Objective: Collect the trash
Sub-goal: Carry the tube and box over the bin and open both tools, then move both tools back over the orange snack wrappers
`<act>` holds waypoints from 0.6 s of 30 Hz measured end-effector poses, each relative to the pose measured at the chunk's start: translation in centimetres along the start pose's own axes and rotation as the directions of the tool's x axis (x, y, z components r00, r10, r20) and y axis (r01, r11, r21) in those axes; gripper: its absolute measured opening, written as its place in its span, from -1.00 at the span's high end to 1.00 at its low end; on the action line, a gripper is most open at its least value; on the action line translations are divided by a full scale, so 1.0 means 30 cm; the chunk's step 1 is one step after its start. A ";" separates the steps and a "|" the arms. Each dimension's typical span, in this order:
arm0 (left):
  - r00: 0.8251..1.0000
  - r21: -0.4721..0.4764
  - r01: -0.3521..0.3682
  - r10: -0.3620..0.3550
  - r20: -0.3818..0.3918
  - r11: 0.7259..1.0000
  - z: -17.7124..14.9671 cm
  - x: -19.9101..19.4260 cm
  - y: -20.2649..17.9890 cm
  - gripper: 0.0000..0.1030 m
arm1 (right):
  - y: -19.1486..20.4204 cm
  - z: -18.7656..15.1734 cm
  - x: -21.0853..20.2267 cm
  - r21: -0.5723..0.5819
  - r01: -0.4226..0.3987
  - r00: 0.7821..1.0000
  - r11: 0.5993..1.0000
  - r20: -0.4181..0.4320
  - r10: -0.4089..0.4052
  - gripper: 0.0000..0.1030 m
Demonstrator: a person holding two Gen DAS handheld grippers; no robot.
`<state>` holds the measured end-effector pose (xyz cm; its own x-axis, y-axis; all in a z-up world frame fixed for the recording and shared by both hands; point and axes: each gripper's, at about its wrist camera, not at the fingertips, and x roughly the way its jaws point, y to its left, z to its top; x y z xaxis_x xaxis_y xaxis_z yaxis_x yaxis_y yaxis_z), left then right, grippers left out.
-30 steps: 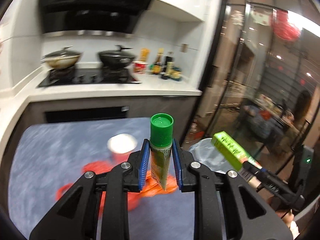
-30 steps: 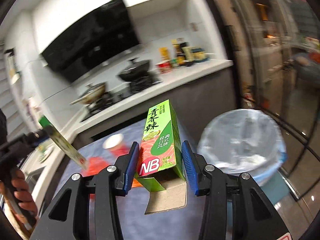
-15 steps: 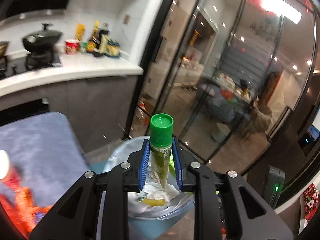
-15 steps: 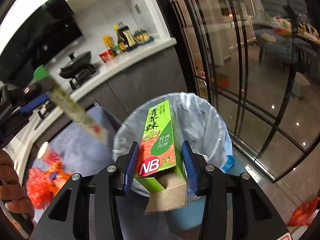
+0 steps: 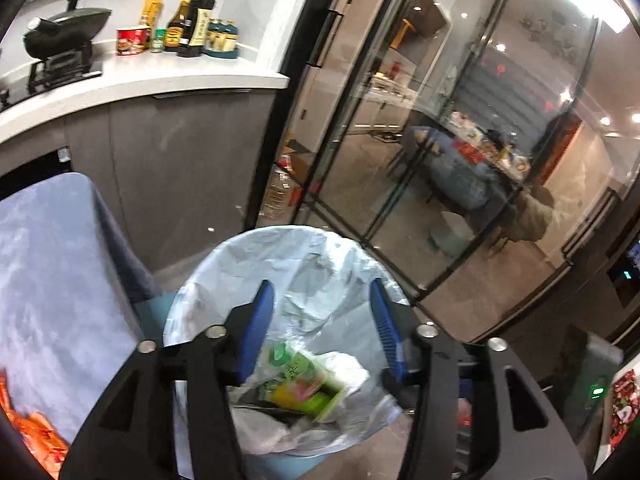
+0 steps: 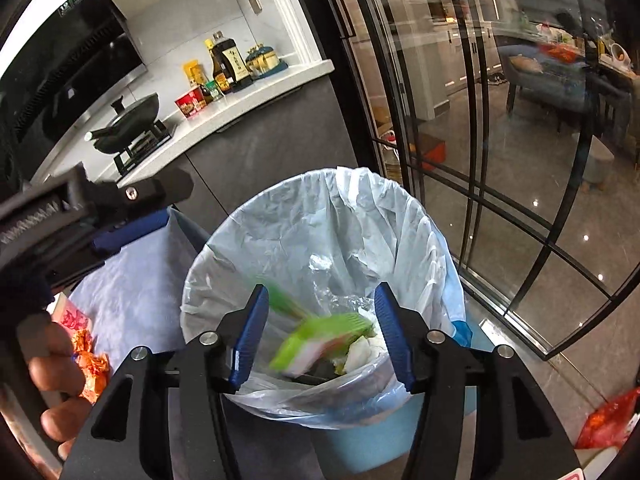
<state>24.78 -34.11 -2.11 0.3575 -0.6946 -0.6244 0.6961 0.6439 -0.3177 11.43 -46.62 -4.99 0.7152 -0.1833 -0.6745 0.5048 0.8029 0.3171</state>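
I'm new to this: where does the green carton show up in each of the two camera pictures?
Left wrist view: the green carton lies low in the middle, inside the lined trash bin, between the open left gripper fingers.
Right wrist view: the green carton is a blurred streak inside the trash bin, between the open right gripper fingers.
Shared landmark: the dark sauce bottle on the white counter.

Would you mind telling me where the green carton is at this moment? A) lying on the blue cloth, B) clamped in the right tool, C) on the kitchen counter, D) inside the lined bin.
D: the green carton lies among the rubbish inside the lined bin, while the right tool stands open and empty above it.
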 end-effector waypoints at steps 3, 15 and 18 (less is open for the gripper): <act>0.999 -0.019 -0.033 0.034 0.042 0.999 -0.005 -0.066 0.031 -0.27 | 0.007 -0.001 -0.037 0.005 -0.016 1.000 1.000 0.020 0.016 -0.10; 0.978 -0.037 -0.178 0.181 0.108 0.983 -0.105 -0.347 0.126 -0.28 | 0.186 -0.049 -0.158 -0.067 -0.131 0.990 0.989 0.039 0.134 -0.11; 0.967 -0.052 -0.221 0.225 0.119 0.974 -0.141 -0.426 0.169 -0.35 | 0.259 -0.070 -0.174 -0.104 -0.156 0.987 0.982 0.031 0.160 -0.11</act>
<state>21.10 -20.62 1.26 0.5764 -0.5646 -0.5908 0.5667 0.7970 -0.2088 10.61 -38.23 -0.41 0.8012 -0.0698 -0.5943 0.3341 0.8762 0.3475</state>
